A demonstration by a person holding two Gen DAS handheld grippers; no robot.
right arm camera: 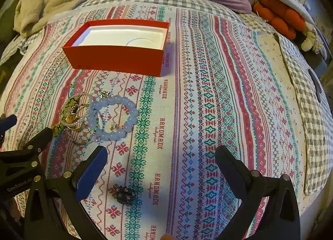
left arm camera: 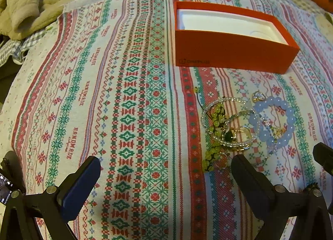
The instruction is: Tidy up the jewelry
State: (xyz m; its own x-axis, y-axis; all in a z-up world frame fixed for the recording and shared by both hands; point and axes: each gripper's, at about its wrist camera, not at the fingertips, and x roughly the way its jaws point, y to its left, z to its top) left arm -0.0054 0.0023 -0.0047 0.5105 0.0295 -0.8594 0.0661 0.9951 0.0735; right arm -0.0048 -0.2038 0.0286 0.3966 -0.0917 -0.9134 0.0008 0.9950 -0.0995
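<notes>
One open red box (right arm camera: 116, 61) is seen on the bed. One pale blue bead bracelet (right arm camera: 113, 116), one green bead bracelet (left arm camera: 214, 129) and one dark studded ring (right arm camera: 124, 195) are counted; the tangled clear bracelets and gold rings cannot be counted.

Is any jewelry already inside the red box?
No: in the right wrist view the red box shows only its bare white insert, and the blue bead bracelet lies on the cloth in front of it.
</notes>
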